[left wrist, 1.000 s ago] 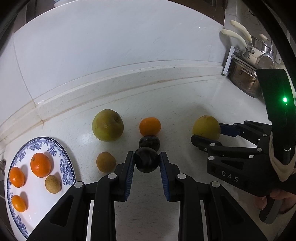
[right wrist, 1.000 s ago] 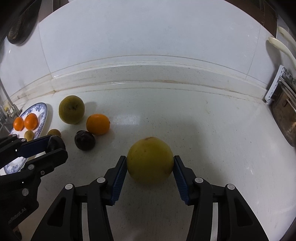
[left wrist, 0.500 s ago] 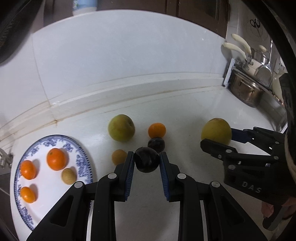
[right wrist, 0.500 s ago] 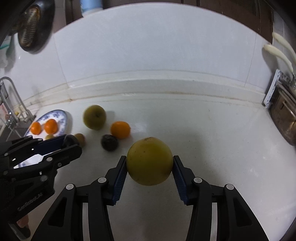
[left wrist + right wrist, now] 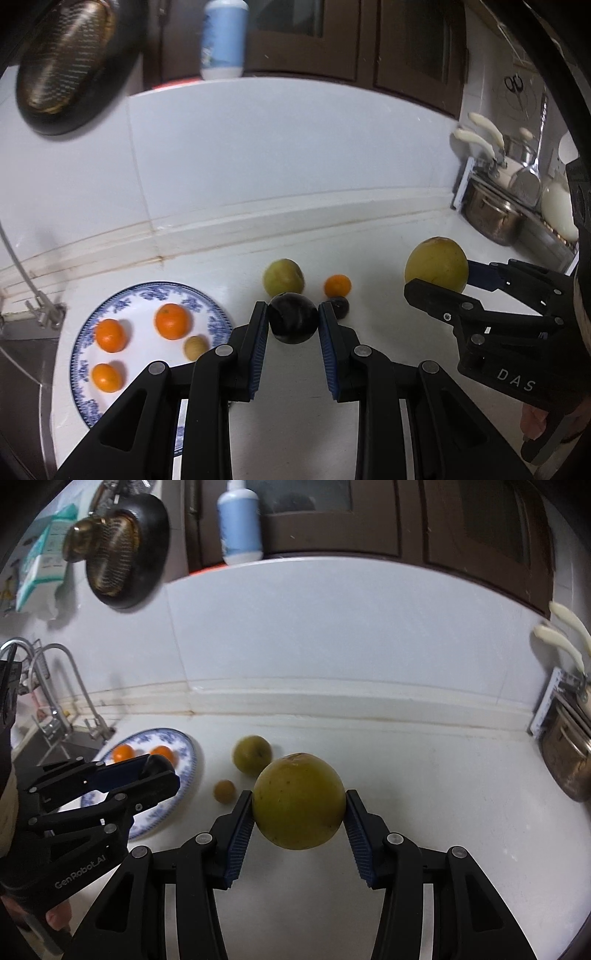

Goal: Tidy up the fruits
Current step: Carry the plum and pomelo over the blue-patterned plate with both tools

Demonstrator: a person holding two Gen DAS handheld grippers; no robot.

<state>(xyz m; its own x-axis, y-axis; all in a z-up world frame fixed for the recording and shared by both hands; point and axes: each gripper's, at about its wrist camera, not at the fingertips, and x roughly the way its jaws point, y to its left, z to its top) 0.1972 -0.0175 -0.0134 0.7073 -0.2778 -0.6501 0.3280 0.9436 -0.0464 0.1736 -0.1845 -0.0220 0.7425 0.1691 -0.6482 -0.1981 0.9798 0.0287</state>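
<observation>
My left gripper (image 5: pixel 293 325) is shut on a dark plum (image 5: pixel 293 323) and holds it off the white counter. My right gripper (image 5: pixel 299 814) is shut on a large yellow fruit (image 5: pixel 299 801), also lifted; the left wrist view shows it at the right (image 5: pixel 436 264). A blue-patterned plate (image 5: pixel 166 291) at the left carries three oranges and a small brown fruit (image 5: pixel 195 347). On the counter lie a green-yellow fruit (image 5: pixel 283 277), an orange (image 5: pixel 337 285), a second dark plum (image 5: pixel 339 306) and a loose small brown fruit (image 5: pixel 224 791).
A sink with taps (image 5: pixel 70 686) lies left of the plate. A steel pot (image 5: pixel 491 218) and knife handles (image 5: pixel 480 136) stand at the right. A dark pan (image 5: pixel 62 62) hangs on the wall. A blue bottle (image 5: pixel 221 37) stands on the ledge above.
Both grippers have risen and drawn back from the wall, each still holding its fruit. The fruit on the counter looks smaller and more of the plate and wall shows.
</observation>
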